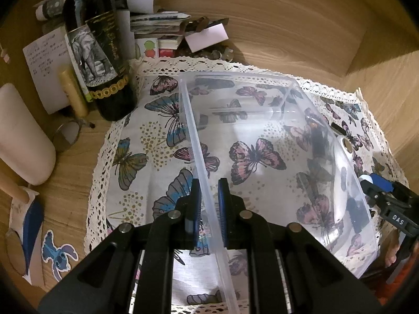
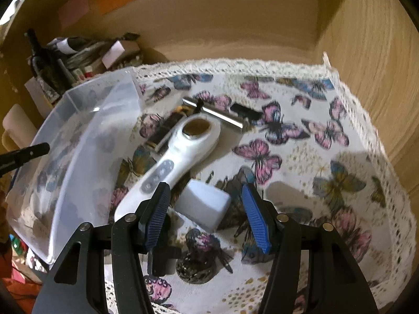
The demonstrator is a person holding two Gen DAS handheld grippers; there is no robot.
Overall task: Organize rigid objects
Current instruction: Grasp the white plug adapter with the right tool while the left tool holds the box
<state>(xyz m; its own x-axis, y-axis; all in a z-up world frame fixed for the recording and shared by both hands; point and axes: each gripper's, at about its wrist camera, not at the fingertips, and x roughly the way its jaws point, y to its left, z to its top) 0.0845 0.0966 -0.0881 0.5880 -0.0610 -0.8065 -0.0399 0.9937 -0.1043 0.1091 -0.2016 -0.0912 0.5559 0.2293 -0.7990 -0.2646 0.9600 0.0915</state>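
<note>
A clear plastic bin (image 1: 262,136) stands on the butterfly cloth (image 1: 146,144). My left gripper (image 1: 209,209) is shut on the bin's left wall, one finger on each side. In the right wrist view the bin (image 2: 86,136) is at the left. Beside it lie a white handheld device (image 2: 183,151), a white block (image 2: 204,204), a silver bar (image 2: 214,115) and a small black item (image 2: 246,111). My right gripper (image 2: 207,214) is open, just above the white block and empty. It also shows in the left wrist view (image 1: 377,185) past the bin's right wall.
A dark wine bottle (image 1: 97,52), stacked papers and boxes (image 1: 157,28), a pink cylinder (image 1: 21,136) and a glass (image 1: 65,136) crowd the back left. Wooden walls (image 2: 366,78) close in behind and to the right. A small dark round item (image 2: 193,269) lies under my right gripper.
</note>
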